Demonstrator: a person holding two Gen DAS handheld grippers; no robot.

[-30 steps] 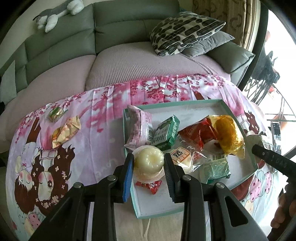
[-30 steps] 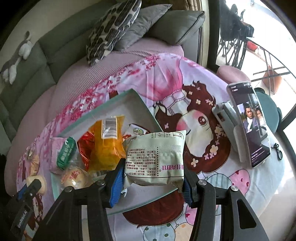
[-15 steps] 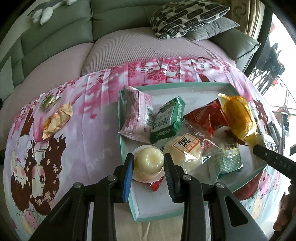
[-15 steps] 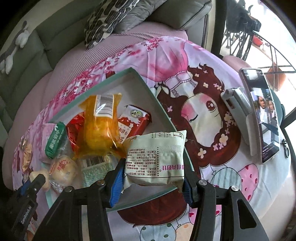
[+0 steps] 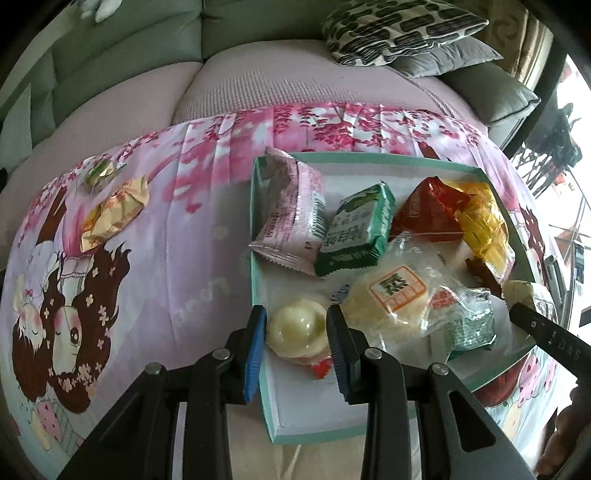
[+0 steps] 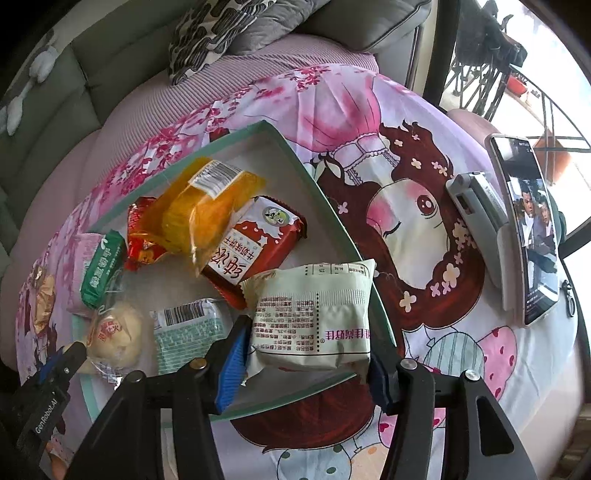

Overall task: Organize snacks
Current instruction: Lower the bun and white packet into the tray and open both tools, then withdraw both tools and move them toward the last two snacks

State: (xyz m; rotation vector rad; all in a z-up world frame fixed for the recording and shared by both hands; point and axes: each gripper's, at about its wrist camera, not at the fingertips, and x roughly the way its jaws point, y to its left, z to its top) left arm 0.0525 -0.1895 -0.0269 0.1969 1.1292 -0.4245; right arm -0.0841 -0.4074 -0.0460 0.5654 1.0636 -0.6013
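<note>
A teal-rimmed white tray (image 5: 254,206) on the pink cartoon cloth holds several snack packs: pink (image 5: 291,218), green (image 5: 356,230), red (image 5: 424,210), orange (image 5: 480,225) and a clear-wrapped bun (image 5: 397,295). My left gripper (image 5: 295,332) is shut on a round cream jelly cup (image 5: 295,328), low over the tray's near left corner. My right gripper (image 6: 306,354) is shut on a pale green biscuit pack (image 6: 314,314) over the tray's (image 6: 332,218) near right edge. A red-and-white pack (image 6: 255,247) lies just beyond it.
Two wrapped snacks, gold (image 5: 114,212) and green (image 5: 99,170), lie on the cloth left of the tray. A phone (image 6: 528,229) on a grey stand (image 6: 480,218) sits at the right. A sofa with cushions (image 5: 399,26) runs behind the table.
Both grippers have moved forward and lower over the tray with their snacks still held. The tray contents look larger and closer in both views.
</note>
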